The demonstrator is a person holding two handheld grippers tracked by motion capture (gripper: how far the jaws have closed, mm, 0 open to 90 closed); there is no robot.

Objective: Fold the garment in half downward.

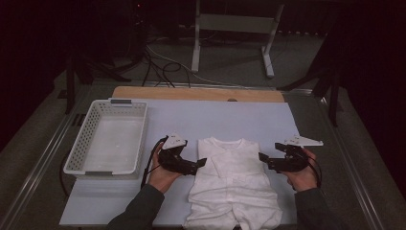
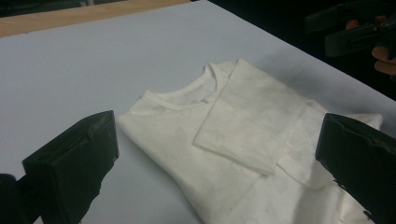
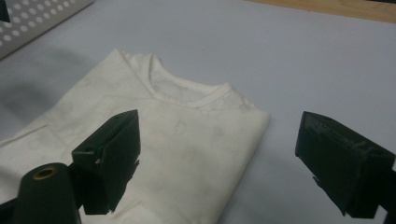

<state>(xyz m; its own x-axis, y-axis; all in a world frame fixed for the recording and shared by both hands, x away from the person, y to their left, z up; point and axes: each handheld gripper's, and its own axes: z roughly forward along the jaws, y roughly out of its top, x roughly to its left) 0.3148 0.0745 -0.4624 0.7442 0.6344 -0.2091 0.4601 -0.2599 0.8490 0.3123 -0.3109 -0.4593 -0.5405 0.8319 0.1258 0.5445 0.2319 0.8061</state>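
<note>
Shirt (image 1: 232, 184), white and folded, is laid flat on the table (image 1: 249, 117); it is flanked by the left gripper (image 1: 200, 164) and right gripper (image 1: 262, 158), jaws spread wide, gripping nothing.

white basket (image 1: 107, 139) bounding the left side, bare sheet (image 1: 225, 120) open beyond the folded shirt (image 1: 232, 184), grippers flanking it

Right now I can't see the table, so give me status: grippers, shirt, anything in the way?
Left gripper open, right gripper open, flanking the white shirt. Shirt flat, sleeves folded in, untouched. Basket off left, nothing blocking.
</note>
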